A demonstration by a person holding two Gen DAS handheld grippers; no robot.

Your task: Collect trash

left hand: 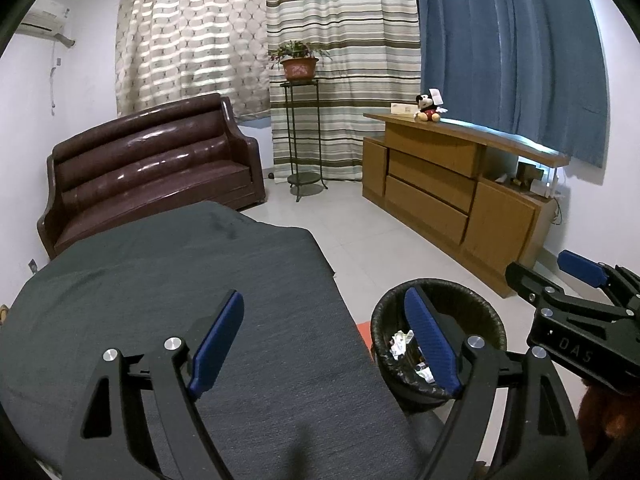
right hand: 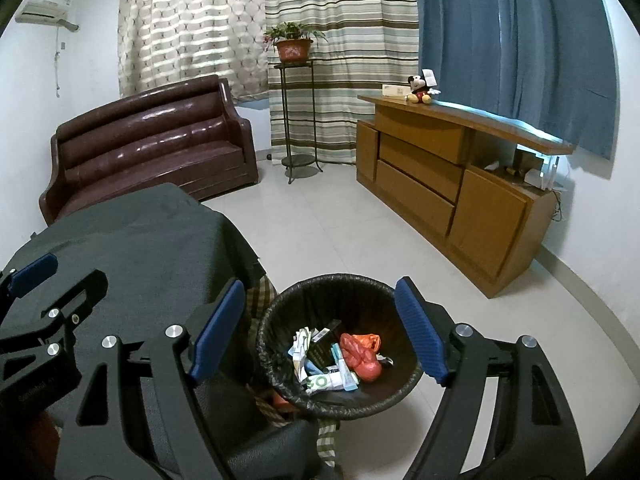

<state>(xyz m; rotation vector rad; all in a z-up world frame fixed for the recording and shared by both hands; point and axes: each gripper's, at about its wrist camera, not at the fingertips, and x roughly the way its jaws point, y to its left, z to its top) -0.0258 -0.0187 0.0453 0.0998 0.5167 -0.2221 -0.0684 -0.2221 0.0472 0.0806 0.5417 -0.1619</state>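
Faintly, "DAS" on right gripper [left hand: 560, 280]

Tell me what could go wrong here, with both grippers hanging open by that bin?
The bin stands tight against the cloth-covered table, so a low swing of the right gripper might knock its rim and spill the trash. The left gripper hangs close to the right one, so they could bump.

Bare tiled floor [right hand: 320, 220] lies open toward the wooden cabinet [right hand: 440, 176] – the cloth-covered table [right hand: 140, 240] crowds the bin [right hand: 340, 408] on its left side
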